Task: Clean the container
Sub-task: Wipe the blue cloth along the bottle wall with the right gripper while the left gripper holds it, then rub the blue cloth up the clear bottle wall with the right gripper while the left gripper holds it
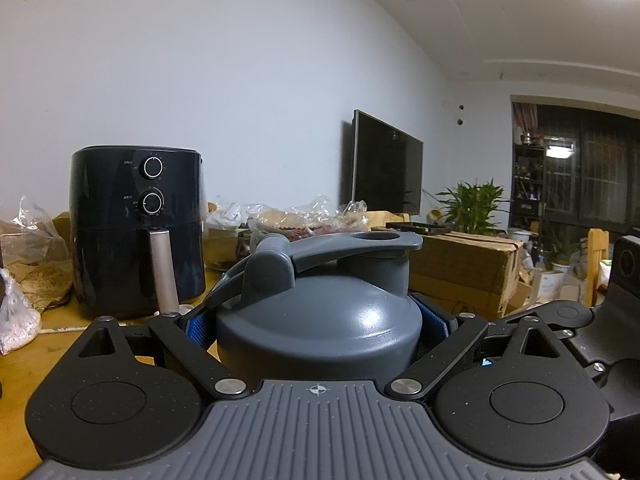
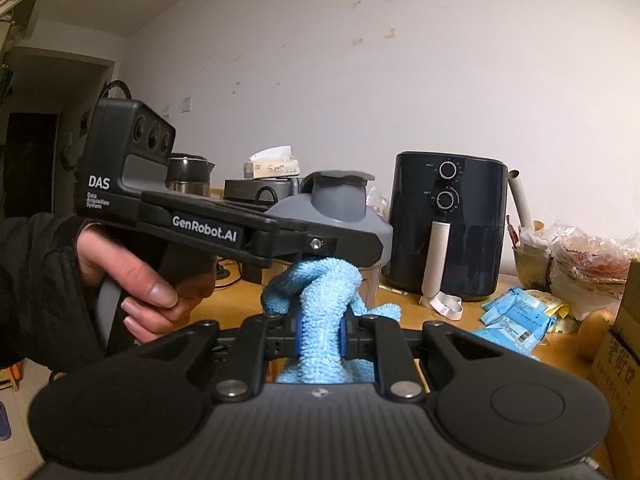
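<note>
We hold a grey plastic shaker bottle with a domed lid and flip cap (image 1: 320, 320) in our left claw (image 1: 316, 328), and a fluffy light-blue microfibre cloth (image 2: 320, 300) in our right claw (image 2: 320, 340).

To wipe well, we judge that the left claw should keep the bottle upright and steady while the right claw brings the bunched cloth against the bottle's side and rubs in short strokes, turning the bottle a little between passes. The free end of the cloth sticks forward beyond the right claw, so that end should do the wiping, keeping the hard fingers off the plastic. The clear lower body of the bottle sits just beyond the cloth in the right wrist view; whether the two already touch we cannot tell.

The left claw stands wide, its blue pads (image 1: 198, 326) pressed on either side of the bottle's lid, which fills the space between them. The flip cap and its carry loop rise just above and ahead of this claw.

The right claw is almost fully closed, pinching the cloth tightly between its blue pads (image 2: 298, 336). The cloth bulges out ahead of the claw and hangs below it.

Ahead of both claws, on the wooden bench (image 2: 460, 320), stands a black air fryer with two dials and a silver handle (image 2: 448, 224). To the right of the right claw lie blue packets (image 2: 516, 316).
</note>
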`<state>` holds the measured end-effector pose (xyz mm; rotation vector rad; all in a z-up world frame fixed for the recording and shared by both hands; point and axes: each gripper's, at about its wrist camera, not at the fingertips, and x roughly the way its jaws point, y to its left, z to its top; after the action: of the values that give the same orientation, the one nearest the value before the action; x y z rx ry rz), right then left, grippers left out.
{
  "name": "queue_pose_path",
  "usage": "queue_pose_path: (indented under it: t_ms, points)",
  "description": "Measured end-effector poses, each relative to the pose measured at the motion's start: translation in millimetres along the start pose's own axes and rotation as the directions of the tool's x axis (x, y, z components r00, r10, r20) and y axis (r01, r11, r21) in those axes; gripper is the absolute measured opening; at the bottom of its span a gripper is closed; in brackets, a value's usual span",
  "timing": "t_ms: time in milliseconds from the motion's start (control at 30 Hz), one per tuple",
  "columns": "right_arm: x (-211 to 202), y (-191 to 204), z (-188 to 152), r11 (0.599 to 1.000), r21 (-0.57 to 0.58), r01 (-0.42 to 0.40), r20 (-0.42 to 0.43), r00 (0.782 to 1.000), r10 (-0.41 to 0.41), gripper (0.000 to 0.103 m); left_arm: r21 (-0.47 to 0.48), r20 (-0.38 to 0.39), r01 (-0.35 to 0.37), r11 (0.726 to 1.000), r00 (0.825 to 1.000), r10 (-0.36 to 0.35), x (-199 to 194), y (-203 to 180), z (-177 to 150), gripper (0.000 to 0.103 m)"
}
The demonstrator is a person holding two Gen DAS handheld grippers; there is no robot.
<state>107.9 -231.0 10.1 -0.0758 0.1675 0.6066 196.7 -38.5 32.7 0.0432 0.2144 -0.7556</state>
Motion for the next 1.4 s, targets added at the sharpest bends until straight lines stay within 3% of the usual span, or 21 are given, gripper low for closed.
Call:
queue_pose_path:
  t_ms: [333, 667, 1067, 1400]
  points:
    - [2.4, 4.3, -6.0, 1.000, -0.027, 0.005, -0.030, 1.000, -0.005, 0.011, -0.003, 0.000, -0.002, 1.000, 1.000, 0.002, -0.1, 2.3, 0.6, 0.096]
    - [15.0, 6.1, -33.1, 1.000, -0.016, 0.002, -0.110, 0.994, -0.003, 0.010, -0.004, 0.001, -0.009, 1.000, 1.000, 0.009, -0.6, 1.9, 1.3, 0.096]
    - [38.0, 7.8, -63.4, 1.000, -0.018, -0.010, -0.246, 0.969, 0.005, 0.010, -0.004, -0.001, -0.012, 1.000, 1.000, 0.012, -1.8, 0.0, 1.7, 0.096]
    - [37.7, 6.0, -64.2, 1.000, 0.008, -0.012, -0.247, 0.969, 0.013, 0.011, -0.006, -0.004, -0.016, 1.000, 1.000, 0.016, -1.1, 0.3, 2.1, 0.096]
